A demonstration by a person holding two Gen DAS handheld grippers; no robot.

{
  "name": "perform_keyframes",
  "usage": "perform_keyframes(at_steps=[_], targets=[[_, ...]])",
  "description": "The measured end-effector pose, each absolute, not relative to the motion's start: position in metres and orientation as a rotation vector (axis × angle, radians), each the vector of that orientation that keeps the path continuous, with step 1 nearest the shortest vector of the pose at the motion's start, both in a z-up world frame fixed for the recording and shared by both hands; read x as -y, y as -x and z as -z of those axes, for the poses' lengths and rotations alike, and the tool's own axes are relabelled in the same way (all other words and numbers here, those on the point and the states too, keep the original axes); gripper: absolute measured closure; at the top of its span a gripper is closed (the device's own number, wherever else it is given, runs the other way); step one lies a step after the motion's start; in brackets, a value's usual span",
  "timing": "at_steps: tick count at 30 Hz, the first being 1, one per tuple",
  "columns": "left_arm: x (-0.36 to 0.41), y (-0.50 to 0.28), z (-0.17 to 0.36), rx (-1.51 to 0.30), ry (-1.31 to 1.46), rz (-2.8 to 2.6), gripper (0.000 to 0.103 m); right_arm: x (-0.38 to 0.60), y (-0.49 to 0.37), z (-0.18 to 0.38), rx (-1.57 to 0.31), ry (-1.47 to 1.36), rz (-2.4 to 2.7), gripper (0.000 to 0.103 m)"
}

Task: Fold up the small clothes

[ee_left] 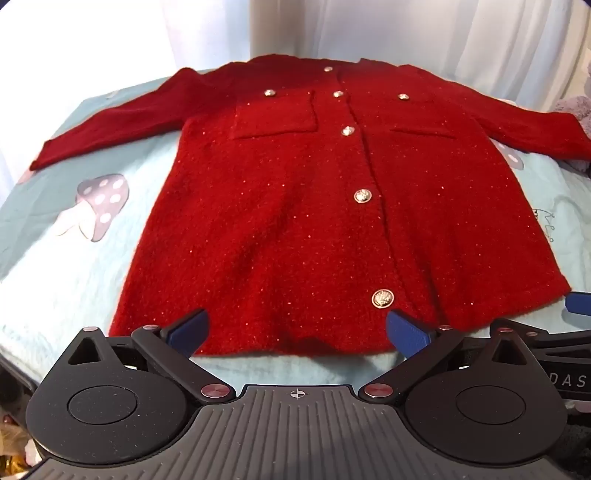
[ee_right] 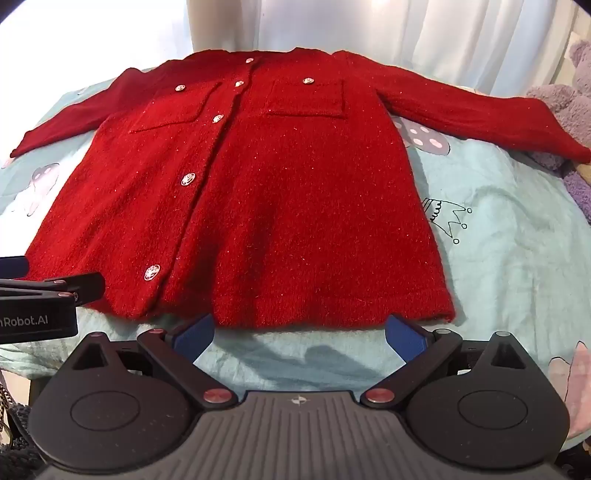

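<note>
A red fuzzy cardigan (ee_left: 295, 206) with silver buttons and two chest pockets lies flat, front up, sleeves spread, on a light blue cloth (ee_left: 74, 277); it also shows in the right wrist view (ee_right: 280, 192). My left gripper (ee_left: 297, 334) is open and empty at the hem's left half, blue pads just over the hem edge. My right gripper (ee_right: 299, 334) is open and empty just in front of the hem's right half. The right gripper's body shows at the right edge of the left wrist view (ee_left: 554, 343); the left gripper's body shows at the left edge of the right wrist view (ee_right: 40, 299).
The blue cloth has mushroom prints (ee_left: 98, 206) and a crown drawing (ee_right: 448, 218). A purple plush toy (ee_right: 565, 107) lies at the far right by the right sleeve cuff. White curtains (ee_right: 406, 29) hang behind. Clutter sits low at the left edge (ee_right: 11, 424).
</note>
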State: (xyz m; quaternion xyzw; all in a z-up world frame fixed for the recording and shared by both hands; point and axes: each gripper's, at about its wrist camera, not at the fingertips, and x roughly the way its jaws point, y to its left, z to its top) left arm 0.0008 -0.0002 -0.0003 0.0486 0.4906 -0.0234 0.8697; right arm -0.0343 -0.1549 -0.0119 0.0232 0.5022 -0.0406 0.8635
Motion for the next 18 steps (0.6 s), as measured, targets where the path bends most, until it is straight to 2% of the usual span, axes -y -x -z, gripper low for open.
perform_keyframes(at_steps=[18], targets=[[-0.0043,-0.0045,0.0019,-1.034,-0.078,0.072,0.000,0.1526,0.0302,0.0116,-1.054,-0.043,0.085,0.004]])
